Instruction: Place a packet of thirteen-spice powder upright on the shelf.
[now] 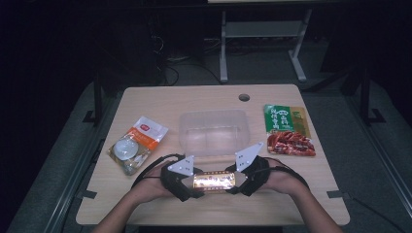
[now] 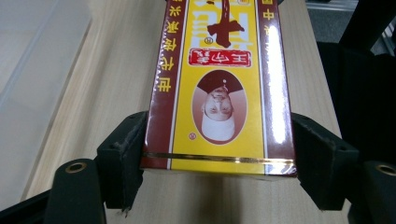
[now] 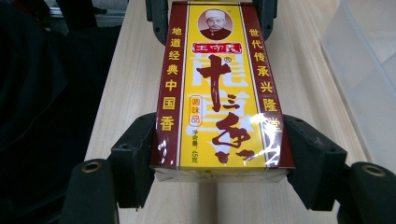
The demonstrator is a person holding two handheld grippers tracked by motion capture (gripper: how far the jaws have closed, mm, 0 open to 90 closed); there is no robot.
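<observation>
A long yellow and dark-red seasoning box (image 1: 214,180) lies across the near middle of the wooden table (image 1: 121,204), held at both ends. My left gripper (image 1: 194,182) grips its left end and my right gripper (image 1: 235,180) its right end. In the left gripper view the box (image 2: 219,93) runs away from the camera, and both black pads press on its long sides at the near end. In the right gripper view the box (image 3: 219,93) sits the same way, with a pad tight against each side. At its far end the other gripper's jaws clasp it.
A clear plastic container (image 1: 214,132) stands just behind the box, mid-table. A white and orange snack bag (image 1: 138,144) lies at the left, and a green pack showing red meat (image 1: 287,130) at the right. A round cable hole (image 1: 244,97) sits near the far edge.
</observation>
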